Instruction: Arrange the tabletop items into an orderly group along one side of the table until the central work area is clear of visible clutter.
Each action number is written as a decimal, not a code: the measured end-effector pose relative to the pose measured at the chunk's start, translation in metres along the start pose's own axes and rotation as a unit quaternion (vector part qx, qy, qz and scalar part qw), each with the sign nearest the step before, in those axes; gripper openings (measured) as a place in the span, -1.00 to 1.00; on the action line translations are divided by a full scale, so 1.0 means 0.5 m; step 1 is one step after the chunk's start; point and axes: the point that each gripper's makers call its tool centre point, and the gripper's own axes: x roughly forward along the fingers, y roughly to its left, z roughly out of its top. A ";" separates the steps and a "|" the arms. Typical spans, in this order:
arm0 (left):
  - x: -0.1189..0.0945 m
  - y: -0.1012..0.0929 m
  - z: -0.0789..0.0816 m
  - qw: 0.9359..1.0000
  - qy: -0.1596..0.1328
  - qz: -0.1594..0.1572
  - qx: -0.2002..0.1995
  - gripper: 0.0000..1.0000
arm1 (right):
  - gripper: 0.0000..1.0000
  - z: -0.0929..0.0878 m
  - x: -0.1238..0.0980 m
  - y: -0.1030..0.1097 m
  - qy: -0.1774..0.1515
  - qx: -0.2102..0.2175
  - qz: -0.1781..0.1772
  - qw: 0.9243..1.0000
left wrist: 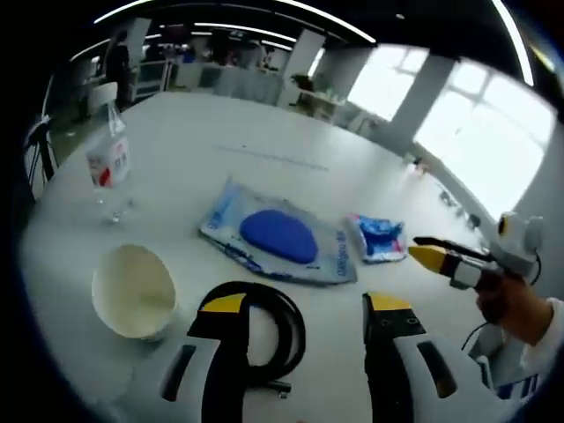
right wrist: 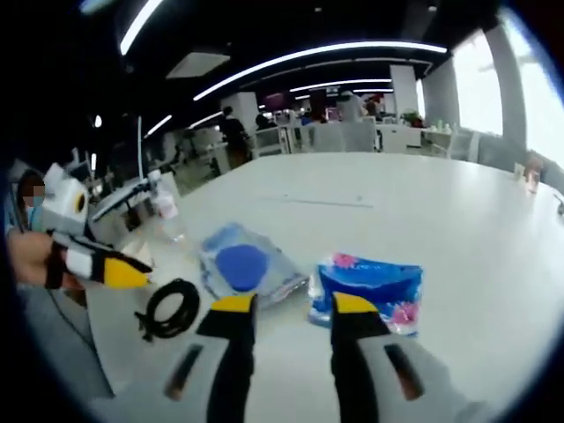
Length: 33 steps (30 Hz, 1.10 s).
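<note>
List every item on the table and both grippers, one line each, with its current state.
left gripper: jaws open, empty, above the cable
right gripper: jaws open, empty, near the small pouch
white bowl: tipped on its side, empty
plastic bottle: upright
black cable: coiled, flat on the table
clear bag with blue pad: lying flat
small blue-pink pouch: lying flat, crumpled

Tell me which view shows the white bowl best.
The left gripper view: the white bowl lies tipped beside the black cable coil, its inside plainly visible. In the right gripper view, only a pale sliver shows behind the left claw.
</note>
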 end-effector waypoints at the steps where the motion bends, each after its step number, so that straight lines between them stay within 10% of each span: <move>1: -0.004 0.003 -0.001 1.000 -0.001 0.001 0.000 -0.05 | -0.40 0.001 0.002 0.004 0.000 0.000 0.002 1.000; 33: -0.050 0.063 -0.047 0.999 -0.002 0.034 -0.037 -0.08 | -0.45 -0.016 0.047 0.127 0.023 -0.022 0.064 0.997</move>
